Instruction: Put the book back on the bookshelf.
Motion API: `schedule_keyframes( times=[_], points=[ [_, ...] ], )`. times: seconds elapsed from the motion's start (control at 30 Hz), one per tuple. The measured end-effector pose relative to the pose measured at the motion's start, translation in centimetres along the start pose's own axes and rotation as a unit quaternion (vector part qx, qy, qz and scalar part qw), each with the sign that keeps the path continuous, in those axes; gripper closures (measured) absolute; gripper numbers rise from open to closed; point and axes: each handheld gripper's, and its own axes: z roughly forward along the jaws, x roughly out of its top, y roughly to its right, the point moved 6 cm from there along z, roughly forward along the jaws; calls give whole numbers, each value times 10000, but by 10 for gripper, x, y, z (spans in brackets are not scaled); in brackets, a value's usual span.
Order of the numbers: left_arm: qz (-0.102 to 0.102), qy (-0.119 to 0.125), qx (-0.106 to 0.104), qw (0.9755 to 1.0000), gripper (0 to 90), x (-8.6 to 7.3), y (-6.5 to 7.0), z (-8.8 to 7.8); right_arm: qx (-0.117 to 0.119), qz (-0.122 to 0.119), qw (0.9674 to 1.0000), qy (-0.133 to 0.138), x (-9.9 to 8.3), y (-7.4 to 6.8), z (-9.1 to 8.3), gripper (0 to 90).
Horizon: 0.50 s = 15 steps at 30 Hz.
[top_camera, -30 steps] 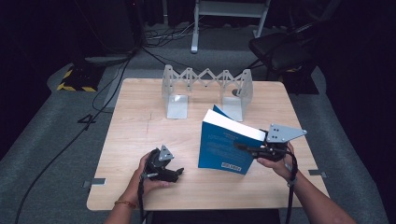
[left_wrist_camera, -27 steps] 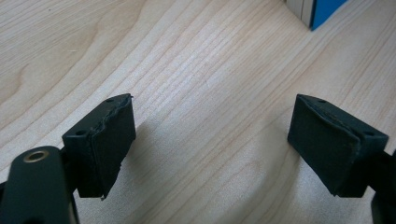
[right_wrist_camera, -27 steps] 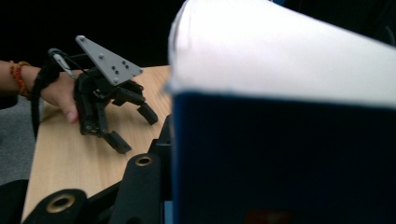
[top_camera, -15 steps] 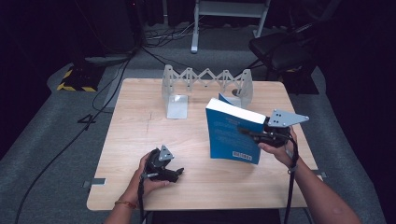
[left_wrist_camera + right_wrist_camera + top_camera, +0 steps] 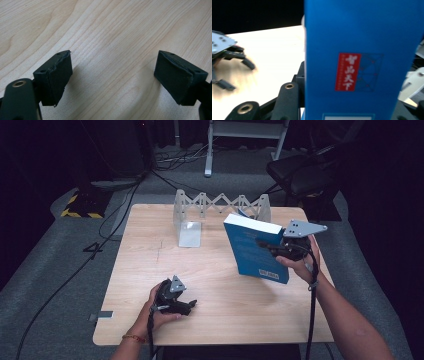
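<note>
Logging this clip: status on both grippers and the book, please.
Left gripper open, low over the table. Right gripper shut on blue book, held off the table near the folding rack.

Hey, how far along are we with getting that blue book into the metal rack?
Done: the blue book is off the table, clamped in the right gripper and tilted, close in front of the folding rack. In hand: carrying it toward the rack. Left: slotting it in and letting go. The left gripper rests open on the table, holding nothing.
</note>
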Motion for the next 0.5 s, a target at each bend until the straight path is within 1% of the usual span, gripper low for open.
schedule_keyframes(
  times=[0.17,0.27,0.33,0.47,0.5],
  points=[
    [4,0,-2,10000,154,0,0,0,-214,74,9997,-43,7,17,-1,615],
    [16,0,5,10000,154,0,0,0,-397,122,9991,-70,13,28,-1,615],
    [4,-1,-2,10000,154,0,0,0,-435,129,9989,-71,14,30,-1,615],
    [19,-5,-19,10000,152,0,0,0,-743,245,9969,-93,22,47,2,615],
    [-5,-5,-46,10000,152,0,0,0,-817,299,9961,-126,24,51,4,615]
  ],
)
